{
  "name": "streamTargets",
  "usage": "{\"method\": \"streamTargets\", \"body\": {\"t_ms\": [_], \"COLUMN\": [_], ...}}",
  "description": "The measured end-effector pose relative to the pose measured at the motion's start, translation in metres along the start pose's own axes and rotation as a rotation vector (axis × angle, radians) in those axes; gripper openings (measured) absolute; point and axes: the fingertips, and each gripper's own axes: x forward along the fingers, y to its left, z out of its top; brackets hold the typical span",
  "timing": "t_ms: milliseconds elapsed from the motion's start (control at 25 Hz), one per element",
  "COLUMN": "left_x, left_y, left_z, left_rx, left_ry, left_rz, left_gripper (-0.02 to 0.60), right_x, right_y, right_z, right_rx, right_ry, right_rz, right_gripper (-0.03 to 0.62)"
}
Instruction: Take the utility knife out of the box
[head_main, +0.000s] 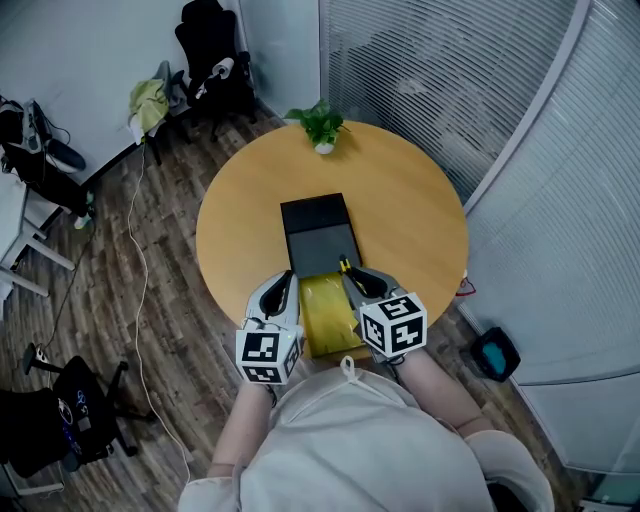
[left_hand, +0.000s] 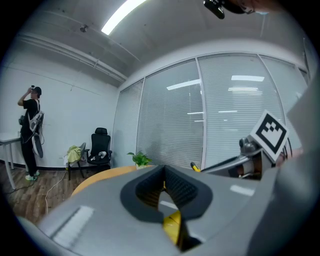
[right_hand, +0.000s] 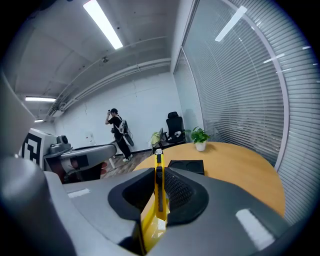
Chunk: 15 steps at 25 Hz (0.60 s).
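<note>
My right gripper (head_main: 358, 279) (right_hand: 159, 186) is shut on a yellow utility knife (right_hand: 159, 192), which stands on edge between the pads. The knife's tip (head_main: 344, 265) pokes out ahead of the jaws. A flat yellow box (head_main: 328, 312) lies at the table's near edge between the two grippers. My left gripper (head_main: 283, 284) (left_hand: 164, 189) sits at its left side, with the jaws closed and a strip of the yellow box (left_hand: 173, 226) showing between them. Beyond lies a black box (head_main: 316, 230) (right_hand: 186, 166) in the middle of the round wooden table (head_main: 400, 200).
A small potted plant (head_main: 322, 128) (left_hand: 141, 160) stands at the table's far edge. Blinds and a glass wall run along the right. On the wooden floor to the left are a black office chair (head_main: 212, 60), cables and a standing person (left_hand: 30, 132).
</note>
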Motion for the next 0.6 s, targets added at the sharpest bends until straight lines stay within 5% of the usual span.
{"method": "streamTargets", "body": {"t_ms": [600], "left_x": [0.005], "left_y": [-0.003], "left_z": [-0.011], "left_rx": [-0.012], "left_ry": [0.027], "left_rz": [0.002], "left_gripper": [0.006], "right_x": [0.004], "right_y": [-0.004], "right_z": [-0.009], "right_rx": [0.018], "right_ry": [0.009], "right_rz": [0.005], "right_gripper": [0.063]}}
